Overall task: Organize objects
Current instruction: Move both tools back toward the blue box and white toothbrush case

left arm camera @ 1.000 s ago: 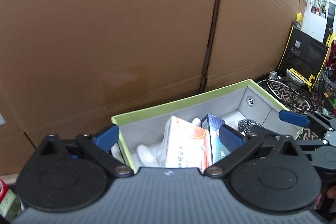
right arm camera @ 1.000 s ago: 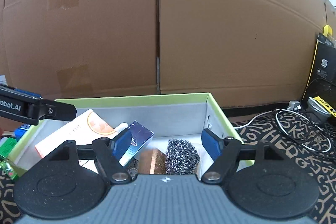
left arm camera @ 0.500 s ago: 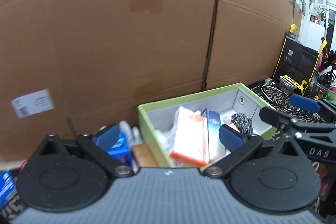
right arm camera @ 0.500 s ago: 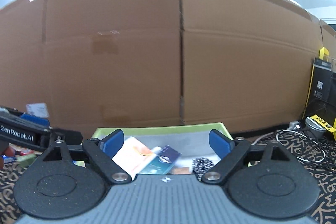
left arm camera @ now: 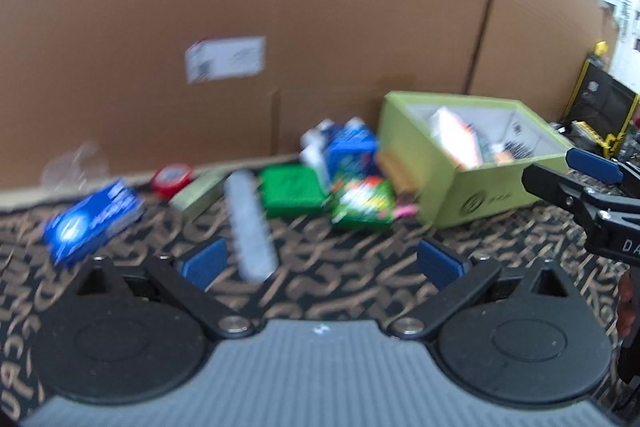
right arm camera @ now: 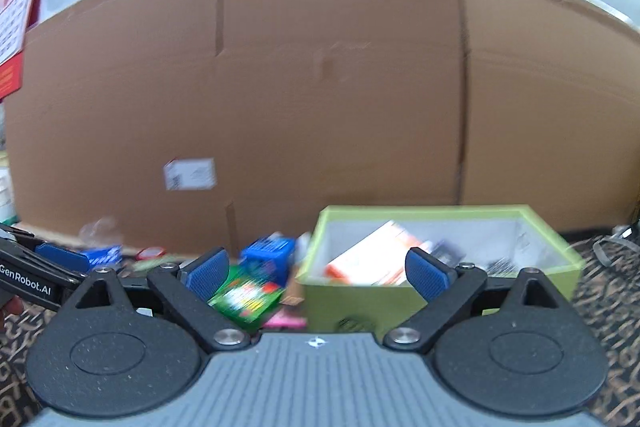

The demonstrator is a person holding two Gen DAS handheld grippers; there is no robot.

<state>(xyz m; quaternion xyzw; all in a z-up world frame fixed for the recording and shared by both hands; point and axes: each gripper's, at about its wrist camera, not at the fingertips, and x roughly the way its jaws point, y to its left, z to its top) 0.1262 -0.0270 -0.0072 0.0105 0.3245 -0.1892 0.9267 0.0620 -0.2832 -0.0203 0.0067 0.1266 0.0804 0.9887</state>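
Note:
A light green box [left arm camera: 480, 195] stands on the patterned mat and holds a white-orange carton [right arm camera: 372, 251] among other items. Left of it lie a blue carton [left arm camera: 350, 147], a green pack [left arm camera: 292, 189], a colourful packet [left arm camera: 362, 203], a white ribbed stick [left arm camera: 250, 227], a flat blue box [left arm camera: 94, 219] and a red tin [left arm camera: 172, 177]. My left gripper [left arm camera: 320, 263] is open above the mat, short of the white stick, holding nothing. My right gripper [right arm camera: 318, 269] is back from the green box [right arm camera: 440, 299]; its jaws are opening with nothing between them.
A tall cardboard wall [left arm camera: 280, 7] with a white label [left arm camera: 224, 59] closes the back. A black-and-yellow case [left arm camera: 600, 115] stands at the far right. Cables [right arm camera: 612, 247] lie right of the box. Patterned mat [left arm camera: 360, 287] lies bare in front of the loose items.
Both grippers have pulled back from over the green box and swung left. The right jaws have widened. The loose items left of the box have come into view.

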